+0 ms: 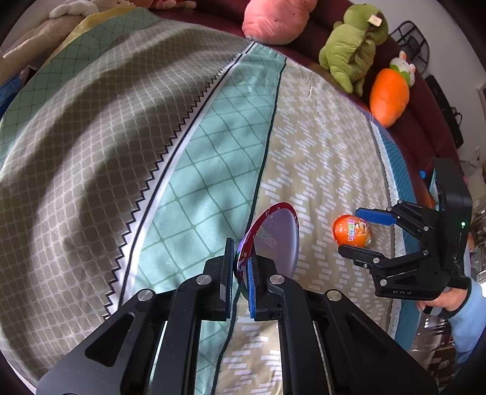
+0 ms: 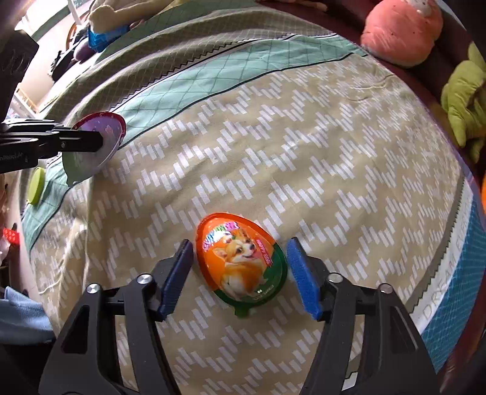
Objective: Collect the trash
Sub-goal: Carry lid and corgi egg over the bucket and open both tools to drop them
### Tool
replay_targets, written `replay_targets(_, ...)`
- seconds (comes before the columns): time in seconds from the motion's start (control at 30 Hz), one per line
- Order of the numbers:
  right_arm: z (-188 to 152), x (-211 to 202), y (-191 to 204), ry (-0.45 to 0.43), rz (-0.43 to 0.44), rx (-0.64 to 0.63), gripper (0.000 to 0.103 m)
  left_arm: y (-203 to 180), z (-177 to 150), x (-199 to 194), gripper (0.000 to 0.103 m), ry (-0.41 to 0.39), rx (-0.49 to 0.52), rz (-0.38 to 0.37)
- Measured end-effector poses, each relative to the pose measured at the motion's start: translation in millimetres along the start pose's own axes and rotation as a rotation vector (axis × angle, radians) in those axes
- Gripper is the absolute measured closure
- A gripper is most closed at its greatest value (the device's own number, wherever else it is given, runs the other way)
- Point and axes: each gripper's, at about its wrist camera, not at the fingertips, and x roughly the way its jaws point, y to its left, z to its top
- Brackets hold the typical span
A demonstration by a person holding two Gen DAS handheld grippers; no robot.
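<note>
An orange egg-shaped package (image 2: 241, 262) with a dog picture lies flat on the patterned bedspread (image 2: 303, 136). My right gripper (image 2: 241, 269) straddles it, open, with a blue pad close on each side and a thin gap at both. In the left wrist view the same egg package (image 1: 349, 231) sits between the right gripper's (image 1: 352, 234) fingers. My left gripper (image 1: 240, 273) is shut on a red-rimmed, egg-shaped clear shell (image 1: 276, 237), held on edge above the bed. From the right wrist view, that shell (image 2: 88, 164) hangs from the left gripper (image 2: 98, 141) at the far left.
A green round lid (image 2: 35, 185) lies near the bed's left edge. Plush toys line the dark red edge: a pink one (image 1: 273, 21), a green one (image 1: 352, 45) and an orange carrot (image 1: 388, 94). A hand in a blue sleeve (image 1: 464, 313) holds the right gripper.
</note>
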Motion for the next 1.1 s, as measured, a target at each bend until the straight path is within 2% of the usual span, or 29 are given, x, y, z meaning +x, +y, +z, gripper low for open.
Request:
replay_targets(0.1, -11, -6, 5, -0.009, -0.022, 0.032, 0.047, -6, 0, 2, 0.095, 0.004, 0.011, -0.003)
replay_targets(0.2, -25, -16, 2, -0.04, -0.016, 0.123, 0.047, -15, 0, 2, 0.095, 0.003, 0.028, -0.01)
replay_targets(0.33, -51, -40, -16, -0.11, 0.015, 0.306, 0.047, -32, -2, 1, 0.095, 0.002, 0.068, -0.027)
replay_targets(0.5, -92, -71, -38, -0.191, 0.009, 0.491, 0.047, -66, -9, 7, 0.095, 0.018, 0.135, -0.054)
replay_targets(0.77, -186, -130, -69, -0.316, -0.033, 0.745, 0.047, -146, -36, 18, 0.095, 0.055, 0.285, -0.114)
replay_targets(1.1, -300, -192, -96, -0.469, -0.093, 0.951, 0.047, -280, -91, 30, 0.095, 0.104, 0.523, -0.183)
